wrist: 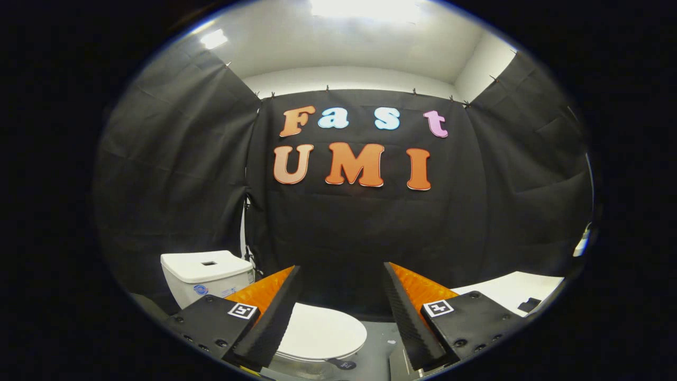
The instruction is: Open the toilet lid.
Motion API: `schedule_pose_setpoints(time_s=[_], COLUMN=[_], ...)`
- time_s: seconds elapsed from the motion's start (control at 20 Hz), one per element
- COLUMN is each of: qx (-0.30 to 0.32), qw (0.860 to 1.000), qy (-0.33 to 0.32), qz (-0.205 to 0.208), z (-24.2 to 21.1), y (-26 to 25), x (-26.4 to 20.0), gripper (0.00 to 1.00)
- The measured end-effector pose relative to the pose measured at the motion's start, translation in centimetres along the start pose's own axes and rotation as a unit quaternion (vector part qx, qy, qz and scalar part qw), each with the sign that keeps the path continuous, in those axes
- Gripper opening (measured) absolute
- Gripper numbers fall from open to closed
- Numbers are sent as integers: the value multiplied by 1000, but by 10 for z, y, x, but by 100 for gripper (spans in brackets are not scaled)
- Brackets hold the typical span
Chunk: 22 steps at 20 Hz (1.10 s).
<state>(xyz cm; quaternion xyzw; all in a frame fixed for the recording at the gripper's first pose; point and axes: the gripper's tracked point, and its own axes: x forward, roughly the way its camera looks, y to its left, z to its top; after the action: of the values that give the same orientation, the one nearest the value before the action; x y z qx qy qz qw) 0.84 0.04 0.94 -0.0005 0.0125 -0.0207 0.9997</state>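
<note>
Lid (320,333) lies flat and closed on the toilet bowl (301,359), a smooth white oval seen low down between the gripper's (342,275) two fingers and partly behind the left one. Only a thin edge of the bowl shows under the lid's front rim, so what is inside cannot be told. The tank (207,276) stands behind and to the left of the lid, beyond the left finger (267,317), white and boxy, with a small dark rectangular opening in its top and a small round mark on its front.

The gripper is open: its fingers stand well apart, with the lid and the black cloth wall (359,233) showing in the gap, and nothing is held between them. Neither finger touches the lid; both sit above and in front of it. Each finger base carries a small square black-and-white marker (243,310).

Grey floor (378,349) runs beside the bowl, between the fingers, and a small dark tag-like piece (342,364) lies on it just in front of the bowl. Beyond the right finger (410,317) a white flat surface (510,290) shows, with a small dark object (529,304) on it. Black cloth hangs on all three sides, under a white ceiling (359,47) with a bright light. Nothing stands between the fingers and the lid.
</note>
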Motion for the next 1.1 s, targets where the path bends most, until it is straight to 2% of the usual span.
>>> schedule_pose_setpoints(time_s=[0.15, 0.3, 0.55, 0.75, 1.1], qx=[22, 27, 69, 119, 211], qw=[999, 998, 991, 975, 947], qy=[25, 52, 112, 186, 241], qz=[-4, -17, -29, -19, 7], z=[-15, -44, -105, -164, -248], y=[4, 1, -4, -2, 8], x=[9, 15, 8, -3, -4], gripper=[98, 98, 99, 99, 99])
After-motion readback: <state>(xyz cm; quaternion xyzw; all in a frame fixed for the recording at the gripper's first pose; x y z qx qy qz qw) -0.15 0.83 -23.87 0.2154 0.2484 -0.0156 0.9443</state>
